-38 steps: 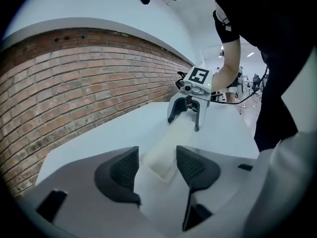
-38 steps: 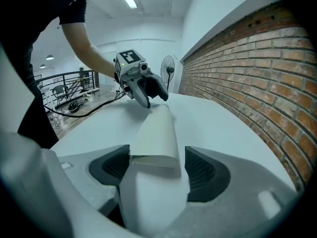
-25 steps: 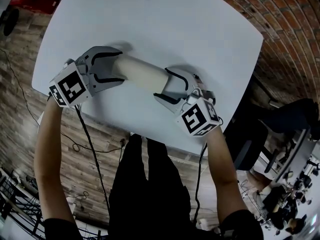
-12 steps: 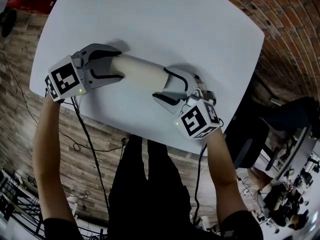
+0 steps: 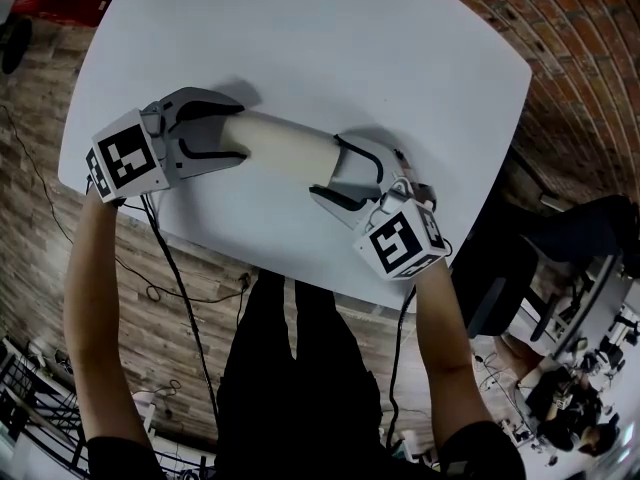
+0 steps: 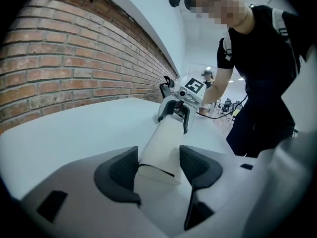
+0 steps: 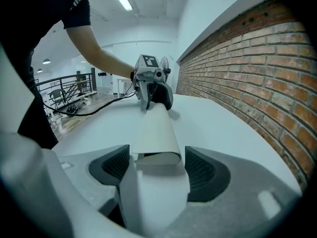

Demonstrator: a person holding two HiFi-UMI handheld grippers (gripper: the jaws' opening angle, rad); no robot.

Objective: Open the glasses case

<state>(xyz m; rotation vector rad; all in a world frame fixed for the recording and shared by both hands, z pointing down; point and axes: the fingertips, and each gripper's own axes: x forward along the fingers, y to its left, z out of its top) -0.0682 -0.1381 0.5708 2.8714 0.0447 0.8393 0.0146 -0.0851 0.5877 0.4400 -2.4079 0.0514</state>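
Note:
A long cream glasses case (image 5: 285,146) lies closed on the white table (image 5: 330,38), with one gripper at each end. My left gripper (image 5: 243,130) has the case's left end between its jaws, which have just been closing. In the left gripper view its dark pads (image 6: 124,170) meet both sides of the case (image 6: 166,138). My right gripper (image 5: 325,166) straddles the other end. In the right gripper view the case (image 7: 156,128) sits between the pads (image 7: 205,172) with a narrow gap on each side. A dark slit shows at that end of the case.
The table's near edge runs just behind both grippers. A brick wall (image 5: 590,28) stands beyond the far right side. Black cables (image 5: 180,288) hang from the grippers over a wooden floor (image 5: 40,168). The person's legs (image 5: 300,368) are under the table edge.
The left gripper has rolled a little and its marker cube has shifted left and up. Its jaws have narrowed onto the case end. The right gripper and the case have stayed put.

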